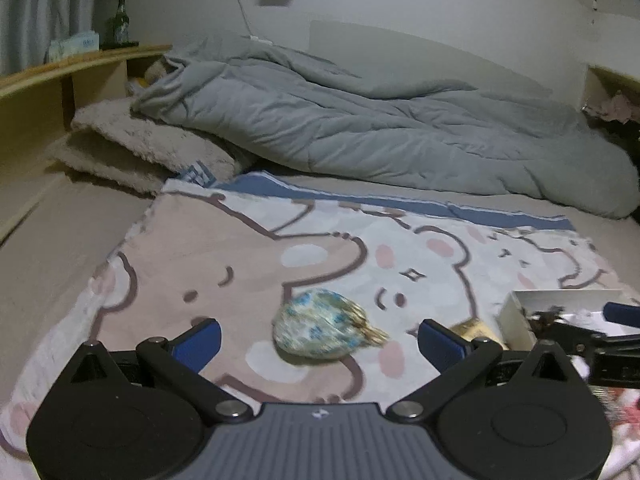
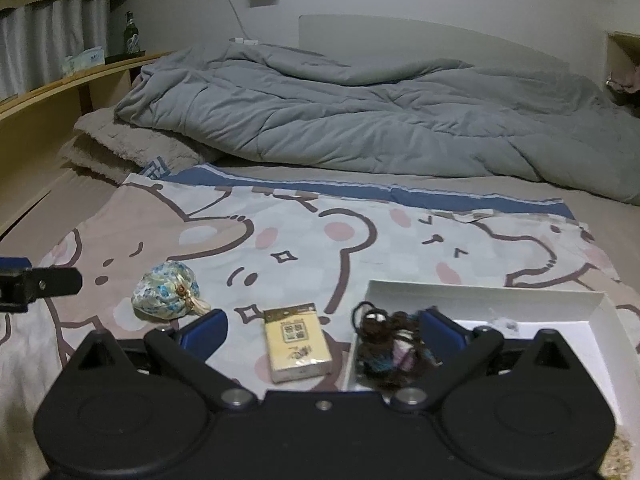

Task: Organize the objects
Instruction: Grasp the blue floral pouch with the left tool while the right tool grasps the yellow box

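A blue floral cloth pouch [image 1: 320, 324] lies on the bear-print cloth [image 1: 224, 248], between and just ahead of my open left gripper [image 1: 318, 338]. In the right wrist view the pouch [image 2: 166, 294] lies at the left, a yellow card box [image 2: 296, 342] lies in the middle, and a dark tangle of hair ties [image 2: 384, 344] sits at the left end of a white tray [image 2: 520, 300]. My right gripper [image 2: 322, 332] is open and empty, over the card box and hair ties. The tray [image 1: 516, 316] and the card box [image 1: 474, 330] show partly in the left wrist view.
A rumpled grey duvet [image 2: 360, 120] and a beige fleece blanket [image 2: 120, 148] lie at the back of the bed. A wooden shelf [image 2: 60, 84] at the left carries a green bottle [image 2: 130, 34] and tissue box. The left gripper's tip [image 2: 40, 284] shows at the left edge.
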